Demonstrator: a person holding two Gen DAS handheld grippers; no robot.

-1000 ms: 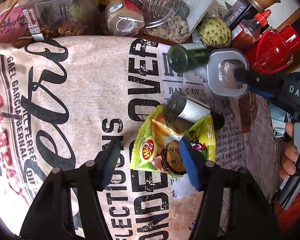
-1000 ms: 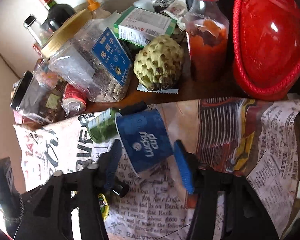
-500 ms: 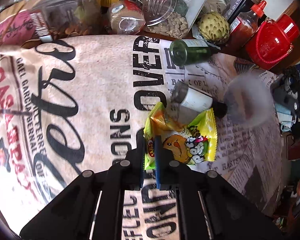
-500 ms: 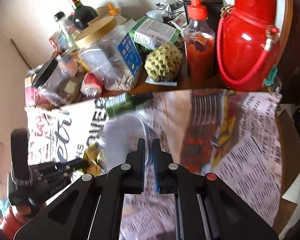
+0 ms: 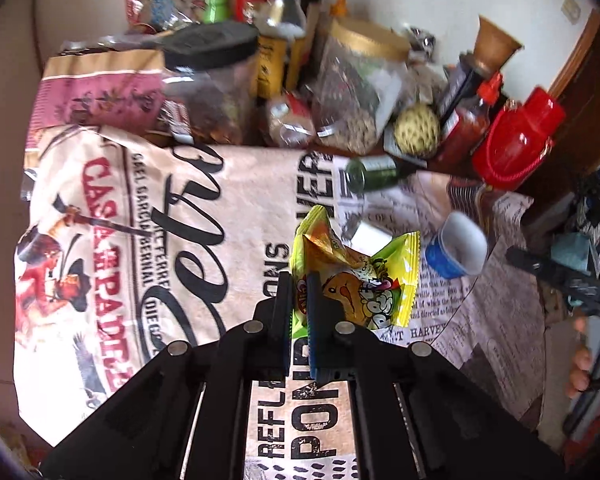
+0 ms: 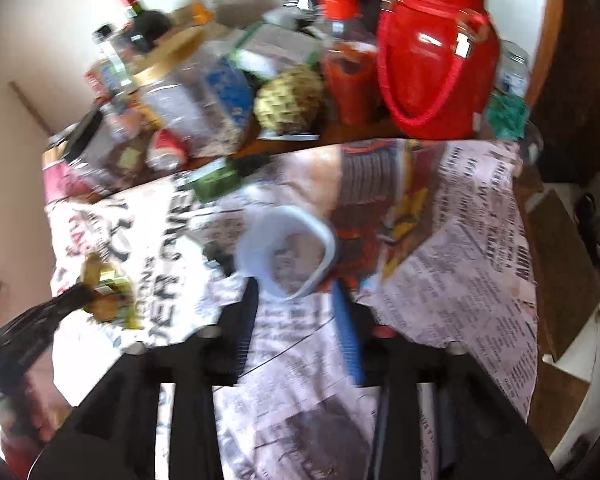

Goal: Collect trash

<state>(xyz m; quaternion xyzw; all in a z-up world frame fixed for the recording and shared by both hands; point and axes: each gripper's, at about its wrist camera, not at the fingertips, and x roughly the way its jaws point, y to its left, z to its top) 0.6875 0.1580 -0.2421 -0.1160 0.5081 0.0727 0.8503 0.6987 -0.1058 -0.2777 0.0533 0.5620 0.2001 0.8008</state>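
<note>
Here, the yellow-green snack wrapper (image 5: 352, 280) is pinched by its edge between the nearly closed fingers of the left gripper (image 5: 300, 312), above the printed cloth (image 5: 204, 216); a small white bottle (image 5: 370, 236) is partly hidden behind it, and a green bottle (image 5: 374, 174) lies on its side farther back. In the blurred right wrist view, the right gripper (image 6: 296, 300) is seen with its fingers spread apart; the blue paper cup (image 6: 288, 252) sits just ahead of the tips, and whether it is touched cannot be told.
</note>
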